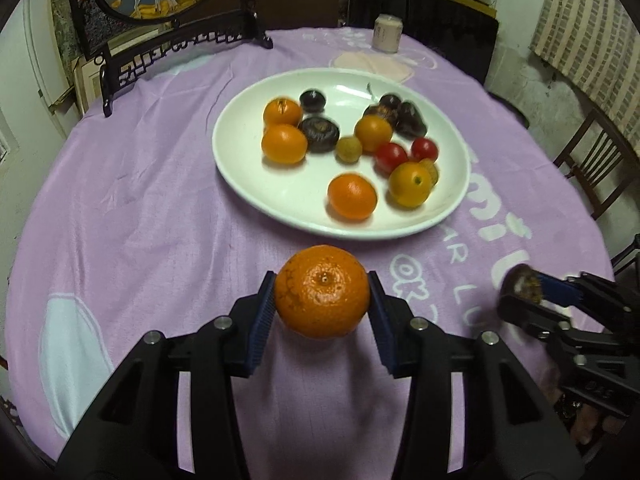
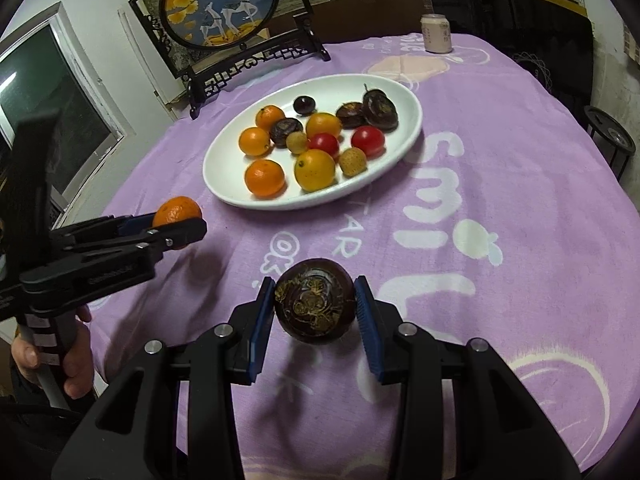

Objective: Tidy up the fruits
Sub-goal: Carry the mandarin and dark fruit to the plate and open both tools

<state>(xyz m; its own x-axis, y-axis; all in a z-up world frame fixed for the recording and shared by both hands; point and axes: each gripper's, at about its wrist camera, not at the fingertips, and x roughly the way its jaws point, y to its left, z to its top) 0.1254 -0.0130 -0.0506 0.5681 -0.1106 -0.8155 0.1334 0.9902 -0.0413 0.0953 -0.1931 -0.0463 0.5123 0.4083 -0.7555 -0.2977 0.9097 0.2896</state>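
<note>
Two grippers, each holding a fruit above the table

The left gripper (image 1: 322, 292) squeezes an orange (image 1: 322, 291) between its blue pads. The right gripper (image 2: 315, 307) squeezes a dark brown round fruit (image 2: 315, 306). Both fruits hang over the purple cloth (image 1: 152, 208) near the front edge of the table. The white plate (image 1: 248, 168) sits in the middle of the table with more oranges, dark fruits and two red tomatoes.

Purple-clothed table (image 2: 500, 152): white plate (image 2: 224, 168), can (image 2: 436, 34), framed screen (image 2: 224, 16).
</note>
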